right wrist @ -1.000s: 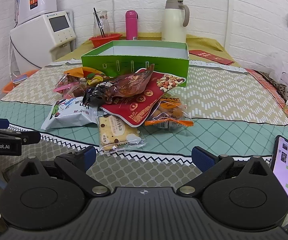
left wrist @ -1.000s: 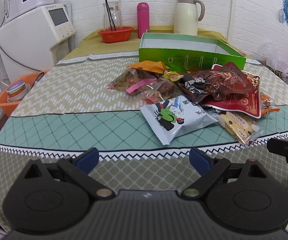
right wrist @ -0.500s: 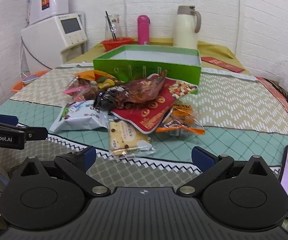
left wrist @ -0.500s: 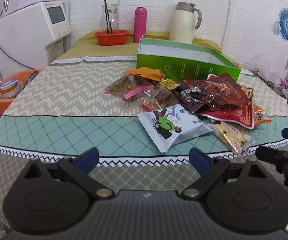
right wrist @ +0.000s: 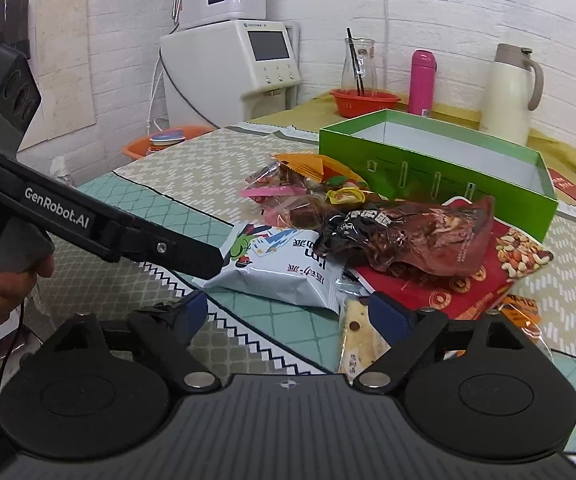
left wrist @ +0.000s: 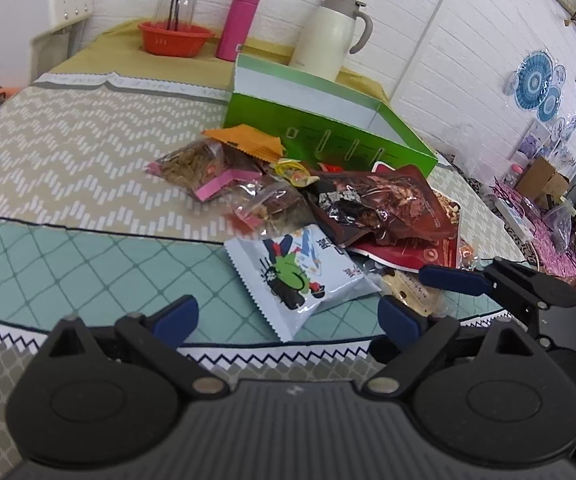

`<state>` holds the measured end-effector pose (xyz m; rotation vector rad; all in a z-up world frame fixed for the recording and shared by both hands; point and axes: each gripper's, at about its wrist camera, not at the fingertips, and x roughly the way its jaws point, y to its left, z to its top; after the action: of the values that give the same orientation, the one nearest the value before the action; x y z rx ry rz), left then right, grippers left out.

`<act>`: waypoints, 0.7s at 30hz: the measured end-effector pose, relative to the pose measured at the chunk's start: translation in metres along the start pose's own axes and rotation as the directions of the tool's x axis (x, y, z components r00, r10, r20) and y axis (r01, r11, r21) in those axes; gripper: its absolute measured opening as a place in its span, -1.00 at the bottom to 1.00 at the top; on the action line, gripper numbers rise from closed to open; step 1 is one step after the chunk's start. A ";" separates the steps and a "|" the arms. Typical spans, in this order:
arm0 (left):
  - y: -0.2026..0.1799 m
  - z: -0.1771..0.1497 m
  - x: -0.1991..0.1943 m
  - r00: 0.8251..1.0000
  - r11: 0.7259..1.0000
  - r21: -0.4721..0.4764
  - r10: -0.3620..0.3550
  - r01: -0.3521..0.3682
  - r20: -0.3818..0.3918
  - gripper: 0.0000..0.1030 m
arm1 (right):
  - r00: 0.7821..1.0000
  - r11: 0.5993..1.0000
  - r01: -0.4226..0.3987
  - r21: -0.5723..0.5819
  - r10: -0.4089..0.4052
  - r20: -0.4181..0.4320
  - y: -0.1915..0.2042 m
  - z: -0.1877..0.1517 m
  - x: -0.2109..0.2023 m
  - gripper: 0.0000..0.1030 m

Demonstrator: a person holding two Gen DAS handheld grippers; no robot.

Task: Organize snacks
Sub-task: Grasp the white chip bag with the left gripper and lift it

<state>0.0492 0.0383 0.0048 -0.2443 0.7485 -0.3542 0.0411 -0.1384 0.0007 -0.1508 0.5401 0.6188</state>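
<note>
On the bench (left wrist: 68, 168), glossy snack packets (left wrist: 328, 216) lie heaped before an empty green box (left wrist: 328, 132); both grippers' fingers (left wrist: 176, 312) spread wide, empty.

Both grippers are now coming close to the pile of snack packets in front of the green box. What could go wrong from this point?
1. The left gripper and right gripper both stand open by the pale blue packet, close together, so they may collide.
2. The packets overlap: the dark brown packet lies on the red nut bag, so pulling one may drag others.
3. The cracker packet lies near the table edge and might slide off.
</note>
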 end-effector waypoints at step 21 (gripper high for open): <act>-0.003 0.008 0.000 0.998 0.996 0.082 -0.043 0.046 -0.036 -0.26 | 0.995 0.994 -0.098 -0.052 0.098 -0.011 0.013 0.004 0.021 0.42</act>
<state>0.0540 0.0361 0.0111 -0.1775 0.7614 -0.4318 0.0492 -0.1157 -0.0069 -0.1774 0.5415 0.7287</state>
